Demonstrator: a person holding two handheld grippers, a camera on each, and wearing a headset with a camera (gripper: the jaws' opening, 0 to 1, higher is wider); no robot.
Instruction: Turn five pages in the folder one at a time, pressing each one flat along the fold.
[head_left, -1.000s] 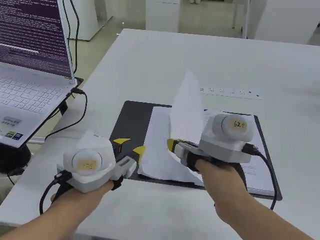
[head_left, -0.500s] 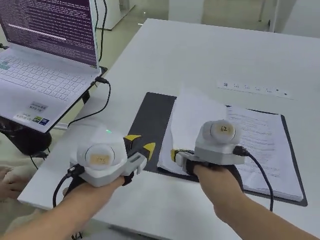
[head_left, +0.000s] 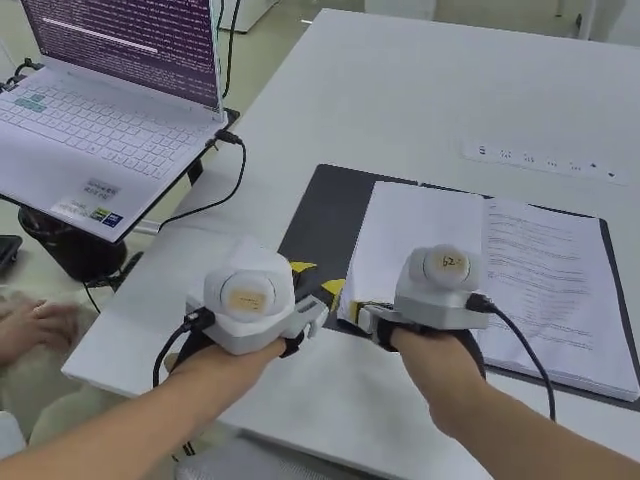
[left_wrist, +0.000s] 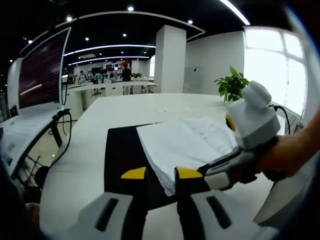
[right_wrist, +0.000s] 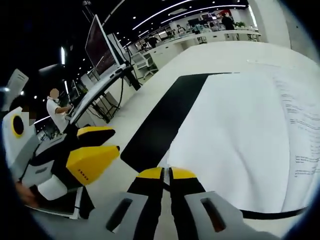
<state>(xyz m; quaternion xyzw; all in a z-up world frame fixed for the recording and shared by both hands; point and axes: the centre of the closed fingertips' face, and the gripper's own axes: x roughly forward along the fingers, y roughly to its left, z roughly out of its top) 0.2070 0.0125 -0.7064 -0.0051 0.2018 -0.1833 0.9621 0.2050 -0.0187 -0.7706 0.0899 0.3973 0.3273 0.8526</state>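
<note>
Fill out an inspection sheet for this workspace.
Surface: white table.
Job's things: black folder lies open; turned page lies nearly flat on its left half, printed stack on the right.
Clutter: laptop at the left; power strip beyond the folder.
Grippers: left hand-held gripper open at the folder's near edge; right hand-held gripper shut on the page's near edge.
Cables: black laptop cable curls beside the folder; gripper cable trails back.
Surroundings: another person's hand far left; office, potted plant.

"62" on right gripper (head_left: 349, 312) label (head_left: 452, 264)

Open-plan office, rows of desks (left_wrist: 107, 88), laptop (head_left: 120, 110), potted plant (left_wrist: 232, 85), strip lights (left_wrist: 112, 47)
</note>
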